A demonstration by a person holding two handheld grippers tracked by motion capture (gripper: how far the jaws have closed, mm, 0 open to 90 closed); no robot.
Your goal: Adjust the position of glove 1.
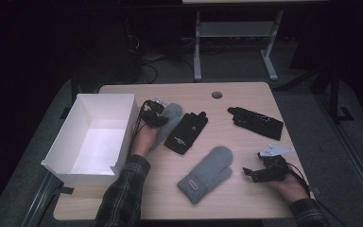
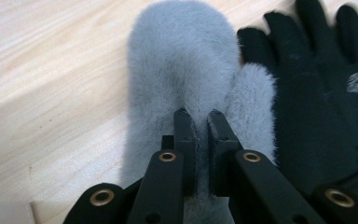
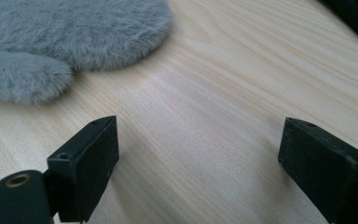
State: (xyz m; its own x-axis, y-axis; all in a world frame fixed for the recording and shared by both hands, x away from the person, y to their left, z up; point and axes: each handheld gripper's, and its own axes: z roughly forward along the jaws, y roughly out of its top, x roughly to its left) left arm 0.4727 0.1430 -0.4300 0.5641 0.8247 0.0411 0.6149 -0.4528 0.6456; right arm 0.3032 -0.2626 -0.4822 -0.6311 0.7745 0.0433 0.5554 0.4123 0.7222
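My left gripper (image 2: 200, 116) is shut on a fluffy grey mitten (image 2: 177, 56), with a fold of its fur pinched between the black jaws near the thumb. In the high view that left gripper (image 1: 152, 116) lies over the mitten (image 1: 171, 118) just right of the white box. A black glove (image 2: 321, 93) lies right beside this mitten, touching it. My right gripper (image 3: 198, 135) stands open just above bare wood, with nothing between its jaws. A second grey mitten (image 3: 74, 32) lies ahead of it, apart from the jaws. Seen from above, the right gripper (image 1: 251, 174) rests at the table's front right.
An open white box (image 1: 94, 137) stands at the table's left edge. The black glove (image 1: 186, 132) sits mid-table, the second grey mitten (image 1: 207, 174) nearer the front, and another black glove (image 1: 255, 123) at the back right. A cable hole (image 1: 217, 94) is near the far edge.
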